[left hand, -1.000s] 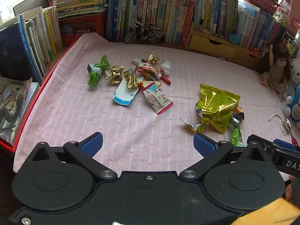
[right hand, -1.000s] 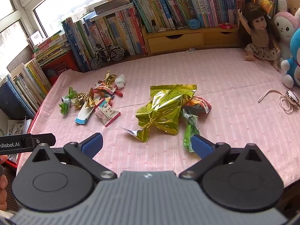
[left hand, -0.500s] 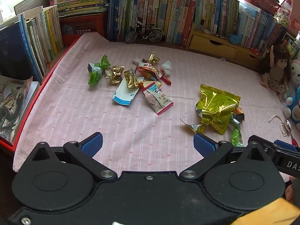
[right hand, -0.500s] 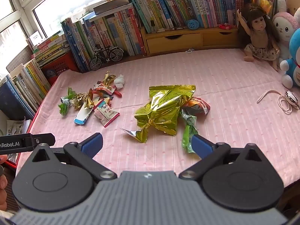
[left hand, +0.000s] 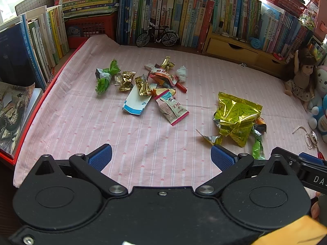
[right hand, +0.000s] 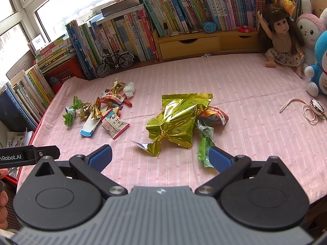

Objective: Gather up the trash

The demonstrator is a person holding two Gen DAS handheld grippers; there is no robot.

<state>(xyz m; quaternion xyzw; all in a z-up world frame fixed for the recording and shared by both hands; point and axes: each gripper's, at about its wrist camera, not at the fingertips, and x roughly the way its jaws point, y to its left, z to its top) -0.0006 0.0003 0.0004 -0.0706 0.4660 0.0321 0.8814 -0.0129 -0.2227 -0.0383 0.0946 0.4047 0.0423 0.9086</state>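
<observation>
Hovering side by side over the near edge of the pink cloth (left hand: 143, 143), both grippers hold nothing. The left gripper (left hand: 161, 156) has its fingers spread wide, and so does the right gripper (right hand: 160, 156); that spread likely suits the wide, crumpled trash ahead, which takes a broad bite.

Trash lies in two groups on the cloth. Far and left is a cluster of small wrappers (left hand: 143, 85), some overlapping, with a white and blue carton (left hand: 136, 104) and a pink sachet (left hand: 171, 108) at its near side. Right of it, well apart, lies a big gold bag (right hand: 177, 118), with a green wrapper (right hand: 204, 145) just beside the right gripper's right finger.

Each gripper faces its own group, so the split seems deliberate: the left for the cluster, the right for the bag. No bin shows in either view, so where the trash goes cannot be told.
</observation>
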